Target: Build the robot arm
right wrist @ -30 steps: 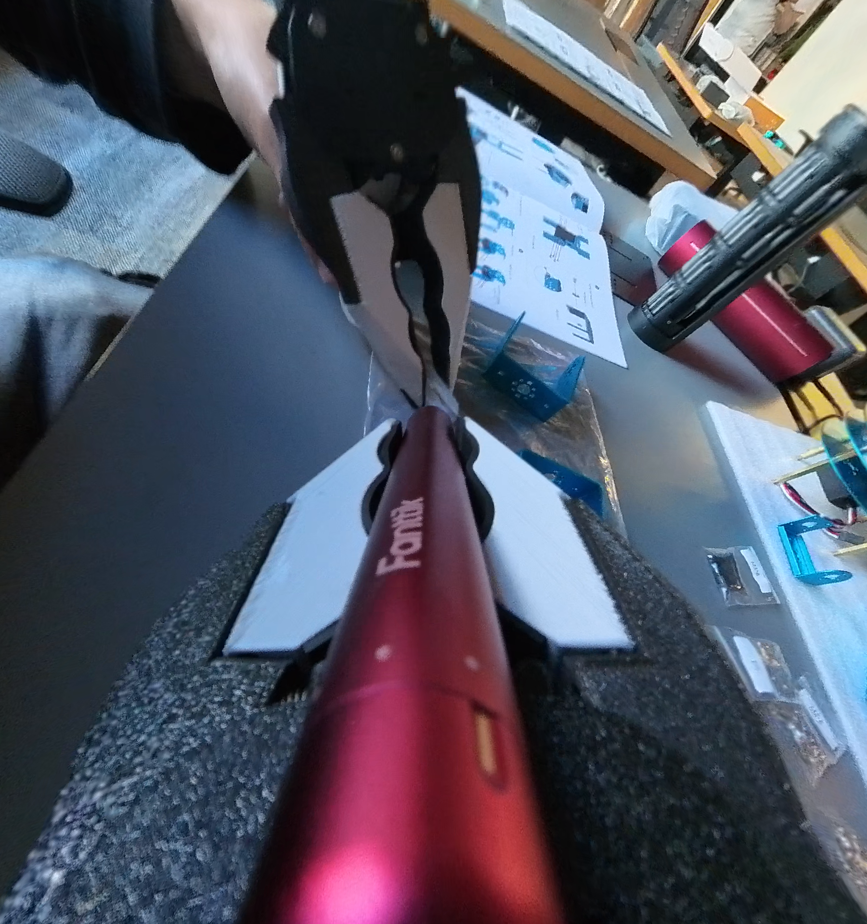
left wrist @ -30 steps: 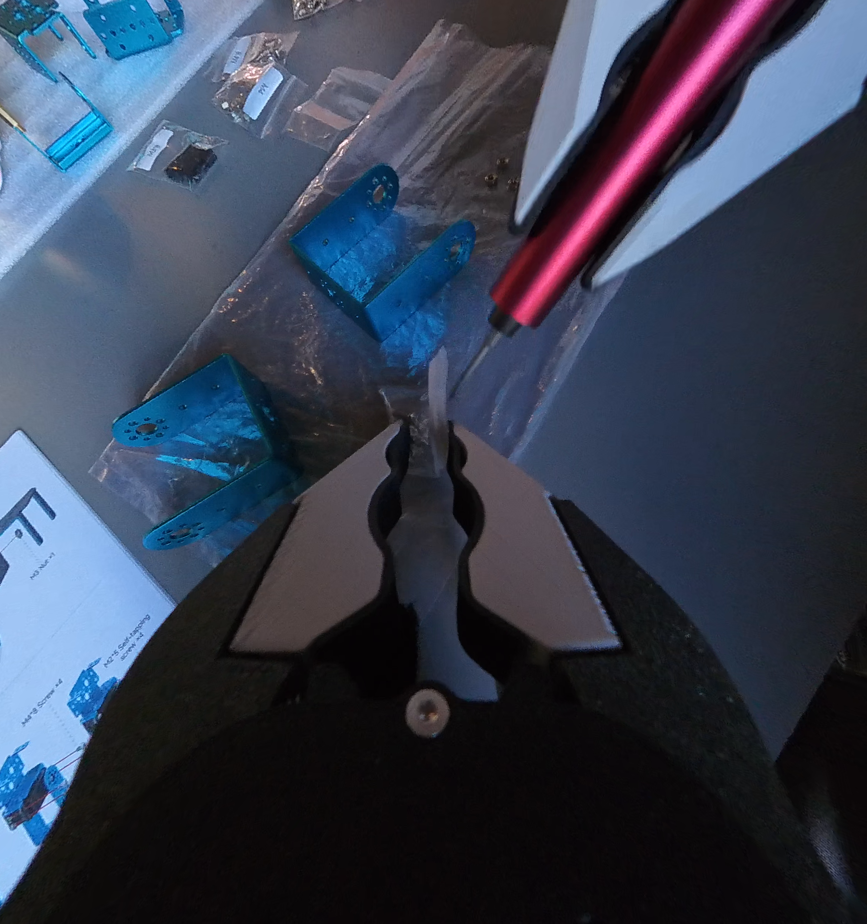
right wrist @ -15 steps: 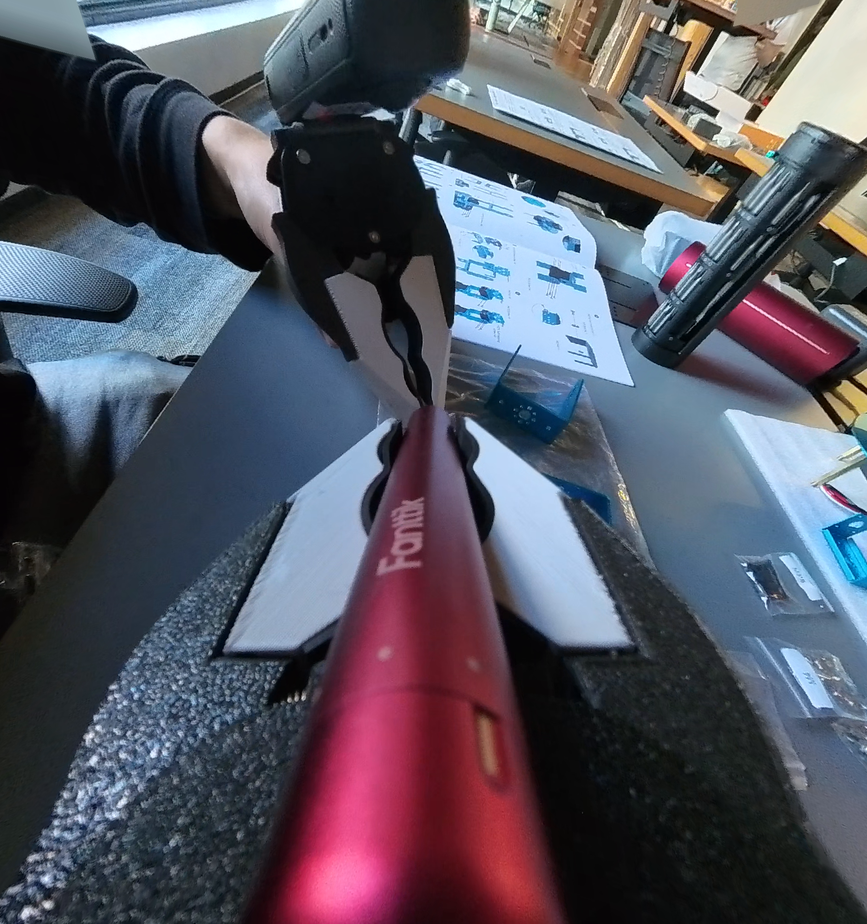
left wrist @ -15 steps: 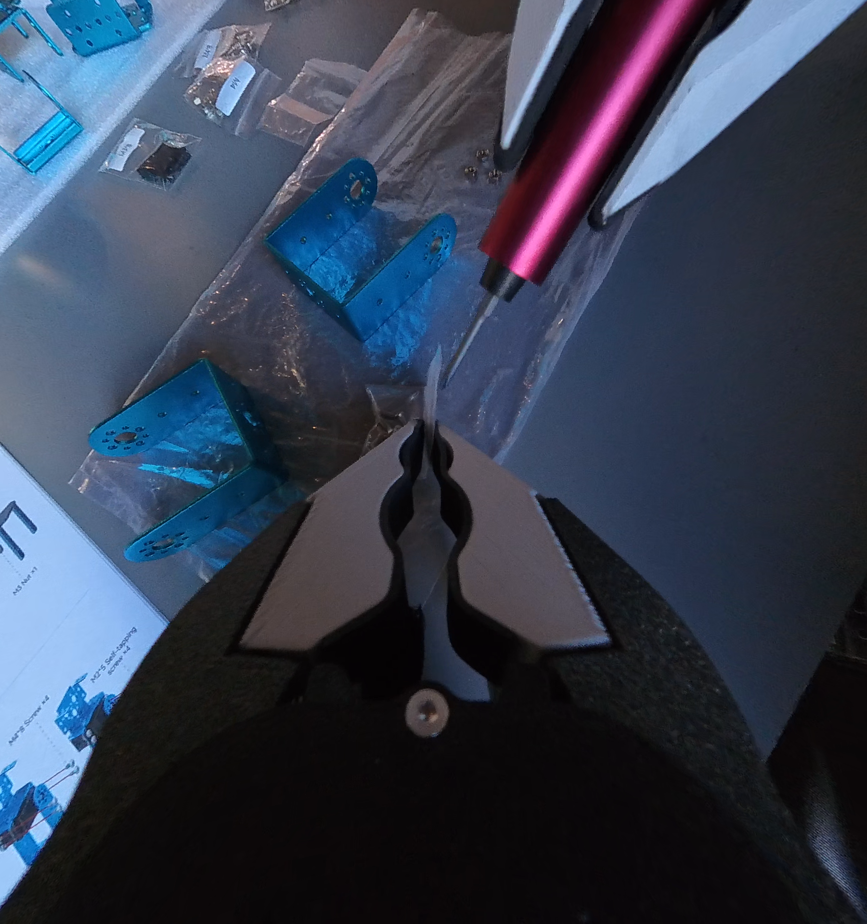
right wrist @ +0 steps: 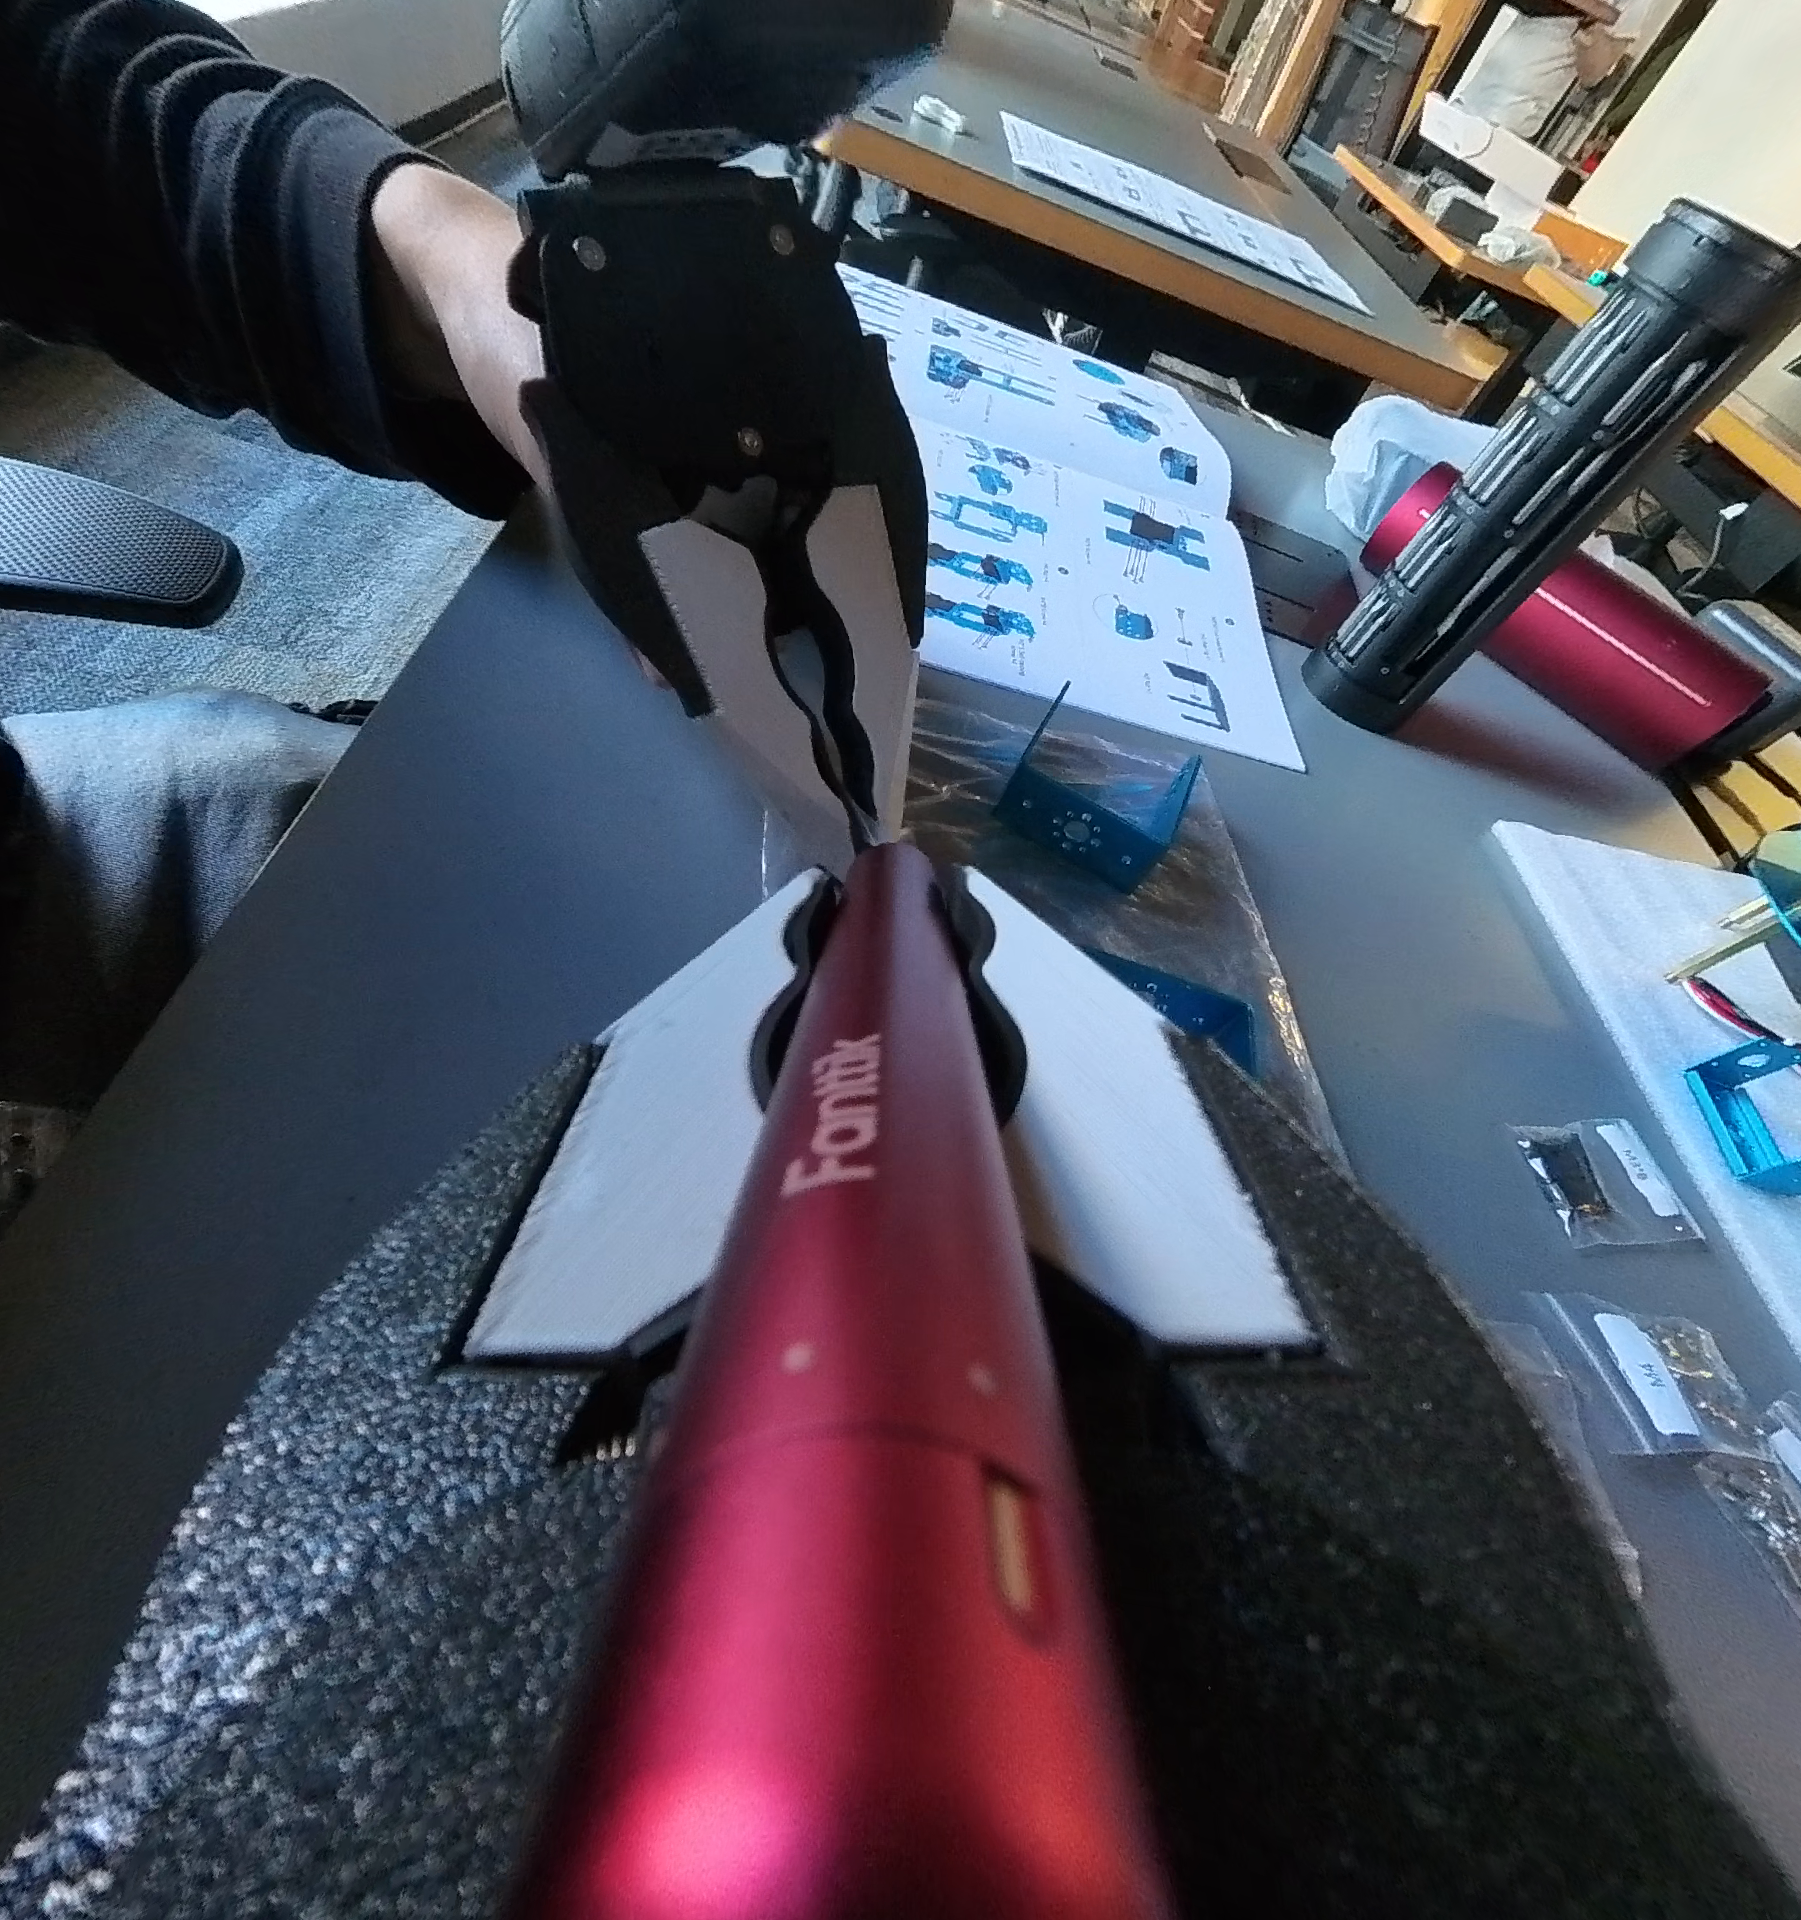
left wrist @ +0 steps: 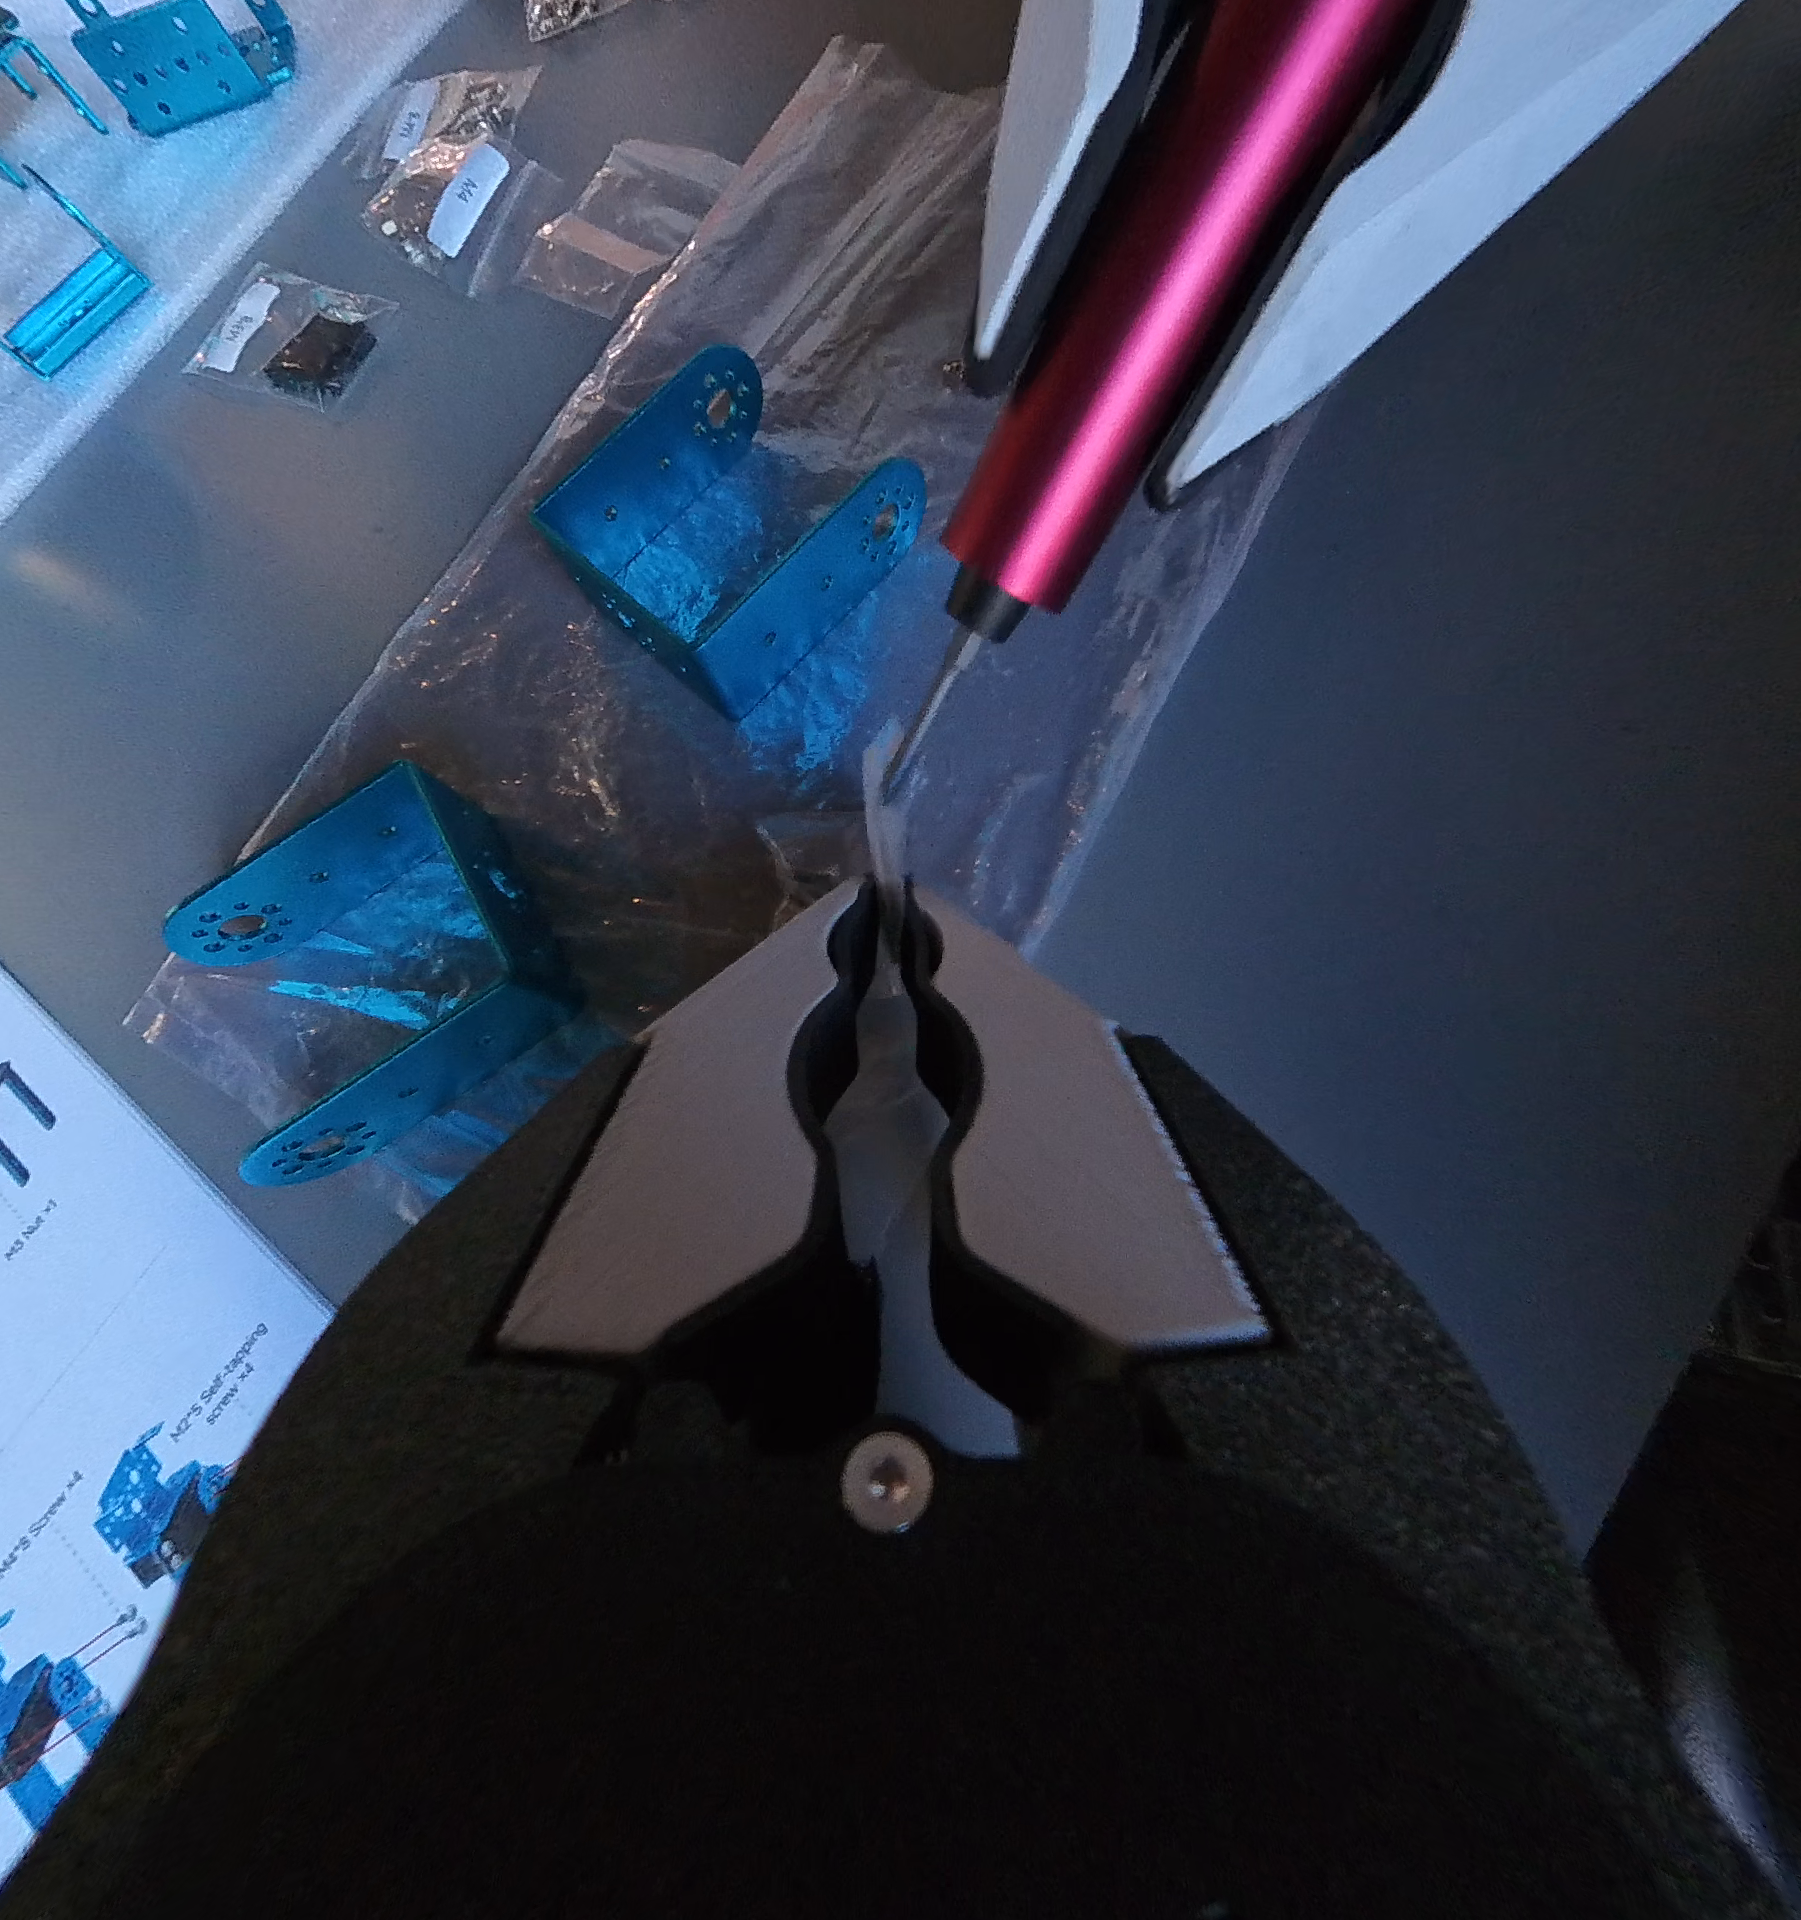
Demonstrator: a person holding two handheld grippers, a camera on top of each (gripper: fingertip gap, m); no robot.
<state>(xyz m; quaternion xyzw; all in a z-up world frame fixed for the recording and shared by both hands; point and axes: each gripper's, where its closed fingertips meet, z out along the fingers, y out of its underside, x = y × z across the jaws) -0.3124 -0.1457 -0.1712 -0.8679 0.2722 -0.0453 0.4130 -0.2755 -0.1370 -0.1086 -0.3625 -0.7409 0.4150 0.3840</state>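
Note:
My left gripper (left wrist: pixel 883 896) is shut on a small clear plastic bag (left wrist: pixel 878 1101) and holds it above the table; a strip of the bag sticks out past the tips. My right gripper (right wrist: pixel 880 883) is shut on a red electric screwdriver (right wrist: pixel 854 1247). In the left wrist view the screwdriver (left wrist: pixel 1135 312) comes in from the top, and its thin bit points at the bag's strip, very close to it. The left gripper (right wrist: pixel 860 821) faces me in the right wrist view. Two blue U-shaped brackets (left wrist: pixel 688 540) (left wrist: pixel 376 935) lie on a clear plastic sheet (left wrist: pixel 563 748) below.
An open instruction booklet (right wrist: pixel 1083 540) lies at the left. Small bags of screws (left wrist: pixel 449 197) and a white foam pad (left wrist: pixel 2 260) with blue parts lie beyond the sheet. A black bit holder (right wrist: pixel 1550 468) and a red case (right wrist: pixel 1602 644) stand farther off. A person's sleeve (right wrist: pixel 200 229) is behind the left gripper. Tip to tip, the grippers are about 8 cm apart.
The right gripper has drawn back a little and tilted up, so the left gripper looks farther off. The left gripper has shifted slightly. Both grips are unchanged, and the bit stays near the bag.

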